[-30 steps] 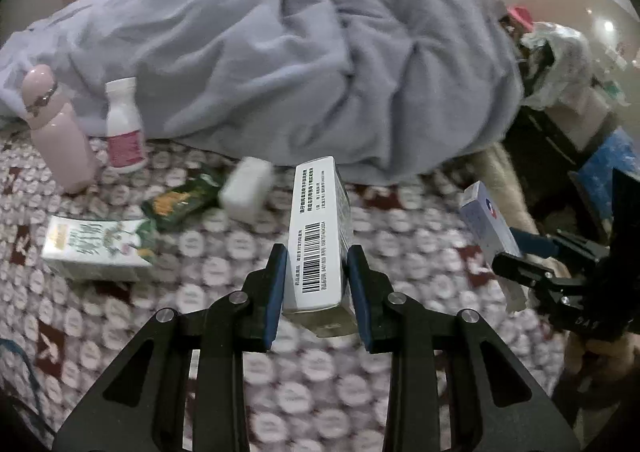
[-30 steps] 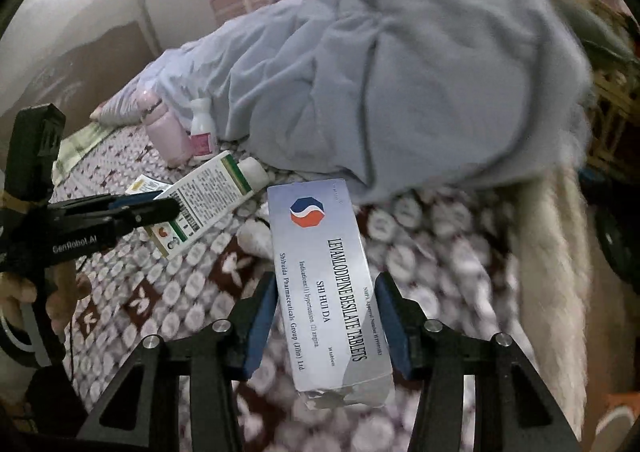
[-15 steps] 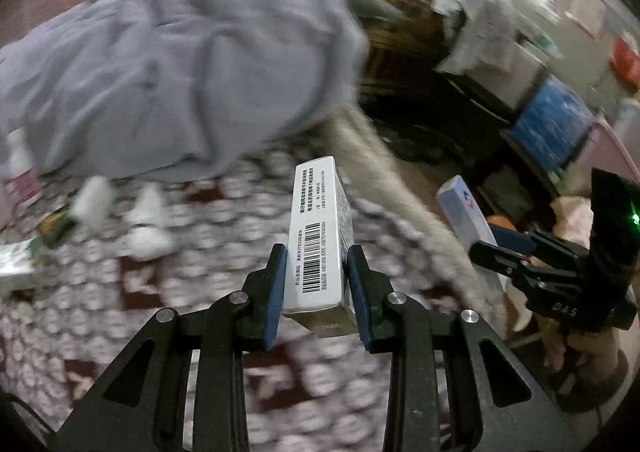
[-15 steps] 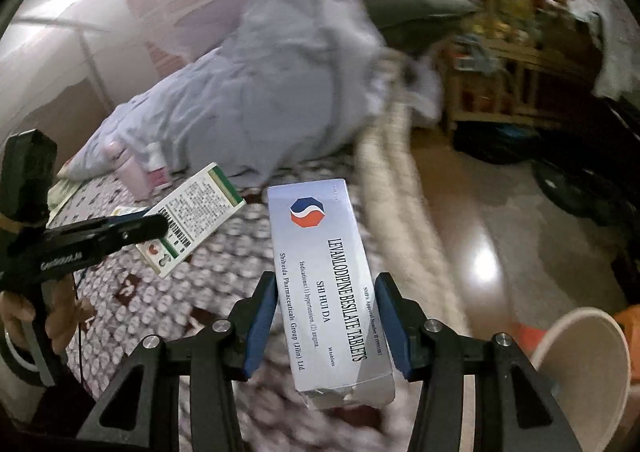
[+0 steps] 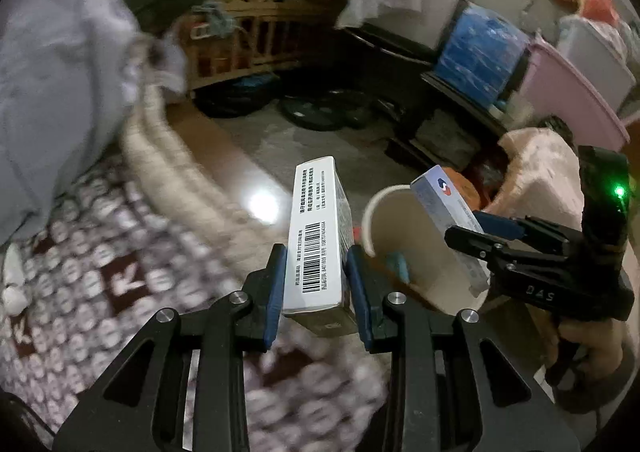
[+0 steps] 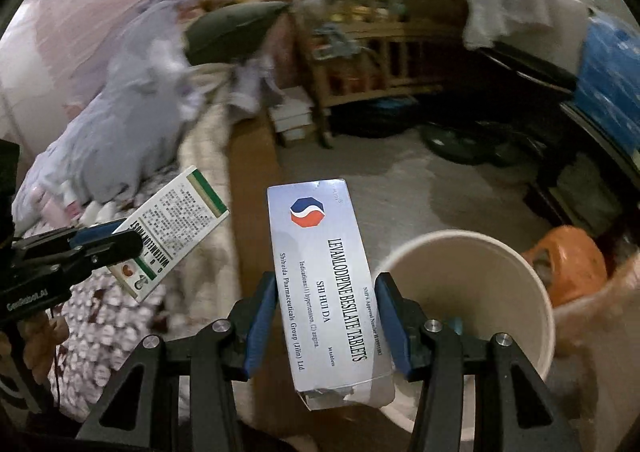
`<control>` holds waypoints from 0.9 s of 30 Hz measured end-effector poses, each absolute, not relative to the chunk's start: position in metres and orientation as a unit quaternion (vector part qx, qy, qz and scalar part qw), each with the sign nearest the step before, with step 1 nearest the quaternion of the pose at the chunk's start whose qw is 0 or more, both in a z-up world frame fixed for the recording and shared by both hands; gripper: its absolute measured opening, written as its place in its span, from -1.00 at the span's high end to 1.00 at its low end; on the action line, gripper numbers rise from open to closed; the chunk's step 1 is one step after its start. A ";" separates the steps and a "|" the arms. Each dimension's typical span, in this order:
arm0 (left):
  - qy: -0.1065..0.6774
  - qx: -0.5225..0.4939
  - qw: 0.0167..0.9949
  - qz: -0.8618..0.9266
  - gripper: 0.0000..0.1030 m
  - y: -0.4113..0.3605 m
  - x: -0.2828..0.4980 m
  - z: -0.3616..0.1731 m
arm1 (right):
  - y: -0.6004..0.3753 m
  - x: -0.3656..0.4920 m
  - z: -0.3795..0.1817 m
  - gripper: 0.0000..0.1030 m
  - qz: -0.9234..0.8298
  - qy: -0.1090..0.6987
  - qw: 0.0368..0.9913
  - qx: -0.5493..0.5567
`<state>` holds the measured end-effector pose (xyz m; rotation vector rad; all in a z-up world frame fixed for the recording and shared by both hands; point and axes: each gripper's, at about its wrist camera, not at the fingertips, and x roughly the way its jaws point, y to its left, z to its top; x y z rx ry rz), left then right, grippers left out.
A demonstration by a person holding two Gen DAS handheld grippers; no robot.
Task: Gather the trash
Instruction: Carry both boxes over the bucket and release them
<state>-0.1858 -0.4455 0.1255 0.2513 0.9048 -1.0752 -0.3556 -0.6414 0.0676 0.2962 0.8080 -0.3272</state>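
Note:
My left gripper (image 5: pixel 316 292) is shut on a white medicine box with a barcode (image 5: pixel 318 236); the same green-striped box shows in the right wrist view (image 6: pixel 170 232). My right gripper (image 6: pixel 326 316) is shut on a silver tablet box with a red-blue logo (image 6: pixel 324 268), also seen in the left wrist view (image 5: pixel 448 208). A round cream trash bin (image 6: pixel 472 292) stands on the floor just right of the right gripper; in the left wrist view the bin (image 5: pixel 400 228) lies between the two grippers. Something blue lies inside it.
The patterned bed cover (image 5: pixel 100 284) with its cream edge is at the left, the grey duvet (image 6: pixel 132 124) behind it. A wooden rack (image 6: pixel 380 64), storage boxes (image 5: pixel 480 48) and an orange object (image 6: pixel 568 256) stand around the floor.
Both grippers swung right, away from the bed and out over the floor, each still holding its box. The trash bin has come into view close to both grippers.

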 end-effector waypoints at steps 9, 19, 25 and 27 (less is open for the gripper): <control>0.418 0.142 0.729 -0.524 0.45 -0.507 -0.216 0.117 | -0.696 -0.398 0.047 0.06 -0.219 0.397 0.872 0.186; 0.434 0.157 0.705 -0.538 0.45 -0.550 -0.232 0.103 | -0.728 -0.413 0.026 0.06 -0.257 0.401 0.852 0.218; 0.434 0.164 0.701 -0.542 0.45 -0.563 -0.239 0.098 | -0.737 -0.414 0.021 0.06 -0.264 0.399 0.847 0.233; 0.436 0.165 0.700 -0.542 0.45 -0.565 -0.239 0.096 | -0.738 -0.413 0.019 0.06 -0.264 0.400 0.846 0.234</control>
